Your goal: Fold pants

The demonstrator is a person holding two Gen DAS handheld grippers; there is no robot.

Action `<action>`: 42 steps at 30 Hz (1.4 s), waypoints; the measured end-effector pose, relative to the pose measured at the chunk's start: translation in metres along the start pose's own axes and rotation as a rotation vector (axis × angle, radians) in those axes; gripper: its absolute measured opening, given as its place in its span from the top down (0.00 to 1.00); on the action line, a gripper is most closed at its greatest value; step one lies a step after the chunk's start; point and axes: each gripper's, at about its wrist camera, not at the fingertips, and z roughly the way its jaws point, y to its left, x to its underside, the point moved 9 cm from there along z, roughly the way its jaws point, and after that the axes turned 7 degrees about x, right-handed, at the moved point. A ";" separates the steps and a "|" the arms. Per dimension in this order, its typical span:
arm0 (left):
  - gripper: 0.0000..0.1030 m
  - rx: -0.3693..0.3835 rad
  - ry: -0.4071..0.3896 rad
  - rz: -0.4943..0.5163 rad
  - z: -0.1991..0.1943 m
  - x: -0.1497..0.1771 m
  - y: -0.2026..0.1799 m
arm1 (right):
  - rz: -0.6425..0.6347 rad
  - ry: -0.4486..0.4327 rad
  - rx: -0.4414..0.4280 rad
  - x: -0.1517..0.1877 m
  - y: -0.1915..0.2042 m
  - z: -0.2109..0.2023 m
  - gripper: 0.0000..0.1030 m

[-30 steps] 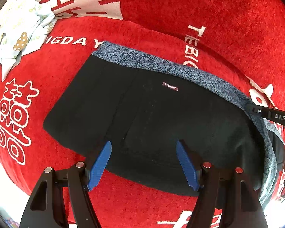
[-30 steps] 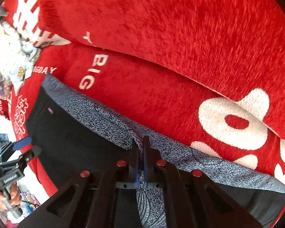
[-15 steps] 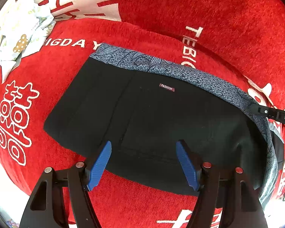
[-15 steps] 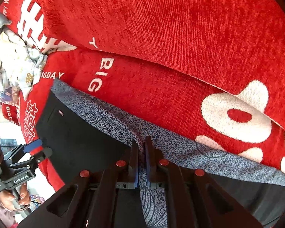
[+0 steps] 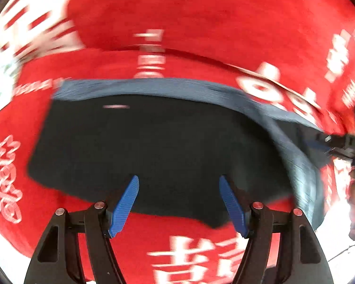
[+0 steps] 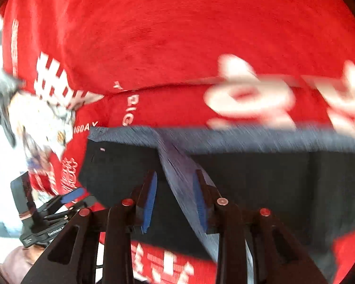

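The left tongs (image 5: 179, 204) are standing wide open, their blue pads (image 5: 124, 207) well apart and gripping nothing, pointing steeply downward. The right tongs (image 6: 175, 200) are pointing downward too; their jaws have just been opening, and the blue pads (image 6: 149, 203) are now standing apart without pressing on anything. Both views are blurring.

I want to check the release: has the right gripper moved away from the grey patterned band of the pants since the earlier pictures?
Yes. The right gripper has drawn back from the grey band of the pants; its jaws have just been opening, with a grey strip lying loose between them.
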 end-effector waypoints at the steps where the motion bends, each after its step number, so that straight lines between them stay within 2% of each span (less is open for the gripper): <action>1: 0.30 0.021 0.010 0.028 0.003 0.001 -0.014 | 0.066 -0.003 -0.010 0.017 -0.018 -0.009 0.66; 5: 0.30 0.176 0.074 0.174 0.033 0.011 -0.093 | 0.304 -0.042 0.001 0.088 -0.093 -0.040 0.65; 7: 0.30 0.237 0.115 0.239 0.054 0.023 -0.129 | 0.438 -0.076 0.029 0.135 -0.135 -0.060 0.58; 9: 0.30 0.246 0.167 0.290 0.074 0.036 -0.157 | 0.575 -0.124 0.065 0.191 -0.174 -0.079 0.48; 14: 0.30 0.278 0.229 0.349 0.094 0.065 -0.194 | 0.845 -0.124 0.104 0.307 -0.235 -0.085 0.47; 16: 0.30 0.283 0.246 0.361 0.101 0.070 -0.202 | 0.904 -0.127 0.076 0.332 -0.247 -0.079 0.47; 20: 0.30 0.283 0.274 0.347 0.115 0.078 -0.211 | 0.934 -0.132 0.002 0.346 -0.255 -0.057 0.47; 21: 0.30 0.292 0.284 0.334 0.118 0.080 -0.212 | 0.939 -0.135 -0.041 0.346 -0.254 -0.050 0.50; 22: 0.30 0.297 0.290 0.322 0.119 0.081 -0.211 | 0.946 -0.143 -0.099 0.343 -0.253 -0.046 0.70; 23: 0.30 0.302 0.294 0.302 0.120 0.081 -0.214 | 0.954 -0.154 -0.152 0.339 -0.251 -0.045 0.80; 25: 0.30 0.326 0.291 0.272 0.116 0.074 -0.221 | 0.947 -0.147 -0.188 0.329 -0.247 -0.048 0.88; 28: 0.30 0.343 0.237 0.266 0.100 0.051 -0.243 | 0.897 -0.197 -0.271 0.297 -0.237 -0.083 0.89; 30: 0.30 0.351 0.199 0.245 0.095 0.032 -0.256 | 0.845 -0.250 -0.314 0.259 -0.238 -0.118 0.89; 34: 0.30 0.346 0.110 0.208 0.095 -0.025 -0.280 | 0.715 -0.311 -0.319 0.166 -0.264 -0.171 0.89; 37: 0.30 0.285 0.029 0.195 0.102 -0.076 -0.289 | 0.613 -0.329 -0.275 0.091 -0.296 -0.194 0.89; 39: 0.30 0.231 -0.028 0.165 0.103 -0.109 -0.285 | 0.598 -0.327 -0.251 0.051 -0.315 -0.193 0.89; 42: 0.30 0.156 -0.118 0.133 0.091 -0.144 -0.271 | 0.603 -0.271 -0.182 0.006 -0.357 -0.175 0.80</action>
